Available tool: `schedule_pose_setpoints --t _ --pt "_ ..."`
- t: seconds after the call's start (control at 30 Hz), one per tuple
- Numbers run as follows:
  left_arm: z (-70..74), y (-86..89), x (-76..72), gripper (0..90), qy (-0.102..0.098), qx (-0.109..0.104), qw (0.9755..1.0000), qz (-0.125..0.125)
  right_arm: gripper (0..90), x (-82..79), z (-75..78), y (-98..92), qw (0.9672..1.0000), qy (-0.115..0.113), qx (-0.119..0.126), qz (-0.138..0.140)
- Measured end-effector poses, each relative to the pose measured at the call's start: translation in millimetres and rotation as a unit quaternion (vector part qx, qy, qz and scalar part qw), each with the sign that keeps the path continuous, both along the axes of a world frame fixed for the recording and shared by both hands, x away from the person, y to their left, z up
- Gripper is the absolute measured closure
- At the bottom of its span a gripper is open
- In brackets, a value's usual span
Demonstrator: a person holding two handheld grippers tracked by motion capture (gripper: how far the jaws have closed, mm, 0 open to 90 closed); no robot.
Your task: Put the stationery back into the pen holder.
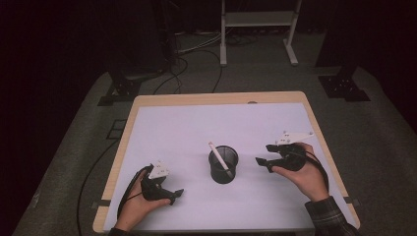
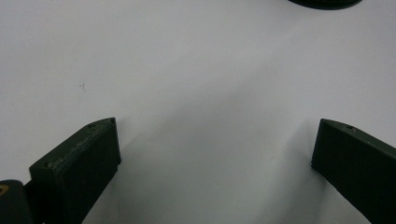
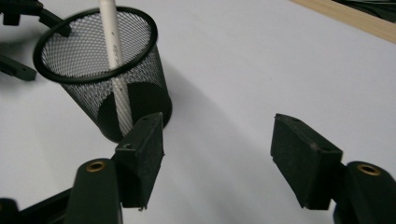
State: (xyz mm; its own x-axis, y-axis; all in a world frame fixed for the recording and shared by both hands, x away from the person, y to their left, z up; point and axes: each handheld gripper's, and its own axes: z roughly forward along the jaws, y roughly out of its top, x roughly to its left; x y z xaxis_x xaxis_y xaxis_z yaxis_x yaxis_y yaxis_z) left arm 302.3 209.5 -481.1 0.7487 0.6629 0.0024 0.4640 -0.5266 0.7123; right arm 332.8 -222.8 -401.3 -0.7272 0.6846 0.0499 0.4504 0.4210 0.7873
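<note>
A black mesh cup stands near the middle of the white sheet, with a white pen leaning inside it, its top sticking out to the upper left. In the right gripper view the cup and pen sit at the upper left. My right gripper is to the right of the cup, open and empty, its jaws wide apart over bare sheet. My left gripper rests at the front left, also open with nothing between its jaws.
The white sheet covers a wooden table. Beyond the table are a white frame's legs, black stands and cables on the grey floor. The cup's base peeks in at the top of the left gripper view.
</note>
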Motion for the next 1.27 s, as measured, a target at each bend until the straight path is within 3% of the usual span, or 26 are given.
schedule_pose_setpoints --t 0.47,0.67,0.7,0.97,1.07,1.27 --pt "0.1 0.2 0.1 0.1 -0.001 0.001 1.0000 -0.001 28.0 -14.3 -25.3 -26.8 0.9988 0.019 -0.027 -0.036" --pt "0.1 0.2 0.2 0.1 -0.001 0.001 1.0000 -0.001 27.1 -19.2 -37.7 -38.0 0.9976 0.033 -0.039 -0.046" --pt "0.1 0.1 0.2 0.1 -0.001 0.001 1.0000 -0.001 25.7 -21.2 -43.7 -40.9 0.9964 0.043 -0.051 -0.052" --pt "0.1 0.2 0.1 0.1 -0.001 0.001 1.0000 -0.001 25.8 -30.4 -63.0 -52.7 0.9943 0.055 -0.066 -0.063" --pt "0.1 0.1 0.1 0.1 -0.001 0.001 1.0000 -0.001 24.6 -33.3 -69.3 -55.4 0.9926 0.052 -0.085 -0.069" --pt "0.1 0.1 0.1 0.1 -0.001 0.001 1.0000 -0.001 23.9 -38.3 -76.0 -61.3 0.9951 0.031 -0.061 -0.072"
